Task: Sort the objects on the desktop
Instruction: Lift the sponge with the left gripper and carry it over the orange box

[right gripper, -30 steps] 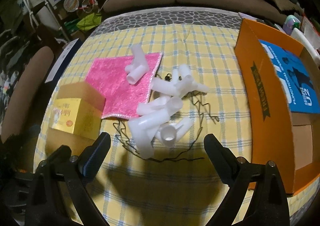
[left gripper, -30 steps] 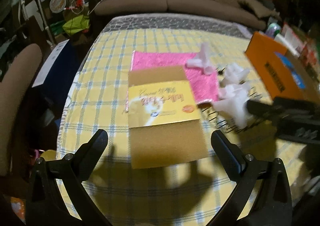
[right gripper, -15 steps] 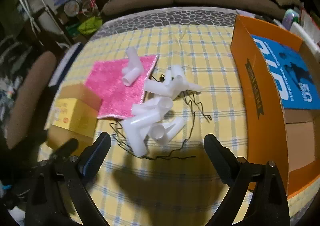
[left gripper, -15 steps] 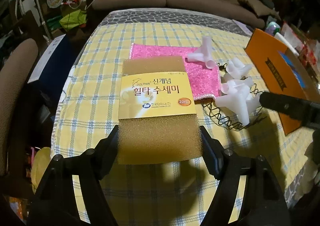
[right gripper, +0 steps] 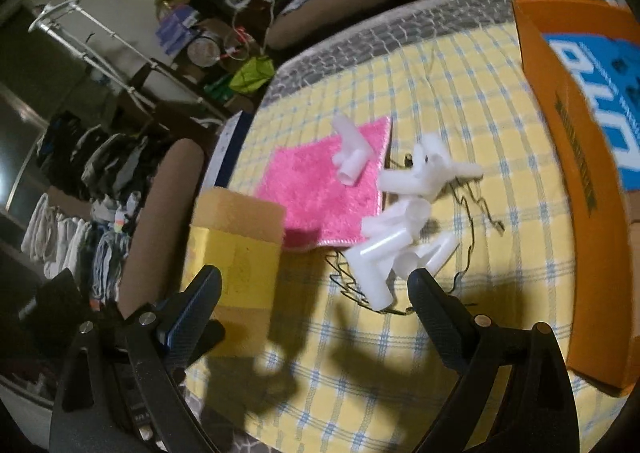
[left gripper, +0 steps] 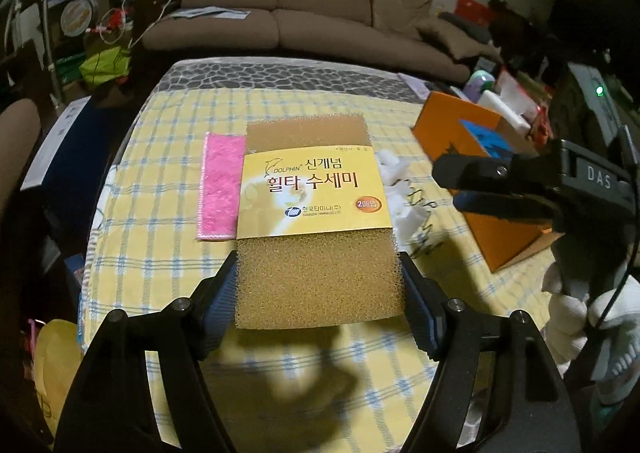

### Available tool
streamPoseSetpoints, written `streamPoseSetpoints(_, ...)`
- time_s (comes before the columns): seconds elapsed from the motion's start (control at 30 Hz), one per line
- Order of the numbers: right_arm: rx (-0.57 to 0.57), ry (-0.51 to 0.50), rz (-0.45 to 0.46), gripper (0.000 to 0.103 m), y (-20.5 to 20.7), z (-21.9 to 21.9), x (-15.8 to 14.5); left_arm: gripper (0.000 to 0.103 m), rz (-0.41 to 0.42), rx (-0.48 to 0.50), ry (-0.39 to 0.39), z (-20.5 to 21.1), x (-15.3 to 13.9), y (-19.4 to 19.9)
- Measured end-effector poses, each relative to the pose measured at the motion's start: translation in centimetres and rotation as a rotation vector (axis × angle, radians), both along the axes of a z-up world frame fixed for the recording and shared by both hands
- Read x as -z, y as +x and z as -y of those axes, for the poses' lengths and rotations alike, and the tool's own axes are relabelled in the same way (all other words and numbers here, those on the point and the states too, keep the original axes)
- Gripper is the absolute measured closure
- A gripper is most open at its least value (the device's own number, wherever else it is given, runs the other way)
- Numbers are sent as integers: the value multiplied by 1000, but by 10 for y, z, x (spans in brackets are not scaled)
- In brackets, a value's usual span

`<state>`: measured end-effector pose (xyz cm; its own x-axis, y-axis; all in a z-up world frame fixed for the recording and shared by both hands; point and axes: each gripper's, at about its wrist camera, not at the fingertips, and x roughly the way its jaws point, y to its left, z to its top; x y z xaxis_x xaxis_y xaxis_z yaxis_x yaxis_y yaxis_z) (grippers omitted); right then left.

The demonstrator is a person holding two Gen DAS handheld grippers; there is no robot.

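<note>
1. Left claw [left gripper: 318, 285] is clenched on the near end of the sponge pack [left gripper: 316, 221]; both pads press into the foam sides. The pack is held clear of the surface [left gripper: 168, 181], its far end reaching over the pink cloth [left gripper: 218, 189].
2. Right claw [right gripper: 316, 293] is released, nothing between its pads. It hovers just short of the white pipe fittings [right gripper: 400, 221], which lie beside the pink cloth on its orange-box side, tangled with a thin black wire [right gripper: 476, 213].
3. Risk: grip sits only on the near end of the sponge pack. Foam is soft, so my guess is the long free end sags or pivots if the wrist swings quickly. Cause: off-centre hold on a compressible body.
4. Risk: the paper sleeve [left gripper: 312, 193] may slide along the foam if it brushes anything; it is not what the pads hold.
5. Risk: the orange box [left gripper: 480, 157] lies beyond the fittings from the pack. A low carry across could sweep the fittings or snag the wire. The right claw also stands in that path; collision is possible.
6. Versus one second ago: the sponge pack lay flat on the surface, partly covering the pink cloth, with the left claw spread wide on either side of it. Now it is gripped and lifted.
7. The right claw view has tilted; the fittings have not visibly shifted relative to the cloth.
</note>
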<state>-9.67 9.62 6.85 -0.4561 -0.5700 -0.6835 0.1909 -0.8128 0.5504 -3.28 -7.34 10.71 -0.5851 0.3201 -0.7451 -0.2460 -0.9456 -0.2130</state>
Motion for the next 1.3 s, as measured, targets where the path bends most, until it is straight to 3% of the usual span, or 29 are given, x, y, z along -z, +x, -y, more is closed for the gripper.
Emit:
streamPoseSetpoints(0.17, 13, -1, -24, 7, 8, -12, -17, 32, 10, 34, 29, -25, -16, 5)
streamPoseSetpoints(0.37, 47, -71, -6, 7, 14, -51, -39, 32, 9, 101, 36, -87, -43, 6)
streamPoseSetpoints(0.47, 83, -52, 5, 7, 19, -83, -51, 32, -3, 211, 45, -134, -61, 3)
streamPoseSetpoints(0.57, 141, -5, -19, 7, 28, -127, -68, 32, -26, 336, -13, -182, -72, -1)
streamPoseSetpoints(0.77, 239, 76, -35, 7, 36, -212, -86, 32, -13, 591, -82, -265, -68, -14)
streamPoseSetpoints(1.0, 236, 156, 25, 7, 27, -258, -63, 31, 21, 834, -221, -327, -40, -32)
streamPoseSetpoints(1.1, 234, 145, 54, 7, 24, -270, -43, 31, 17, 913, -232, -335, -40, -35)
streamPoseSetpoints(1.3, 230, 102, 72, 7, 15, -279, -18, 32, 30, 1072, -342, -345, -27, -45)
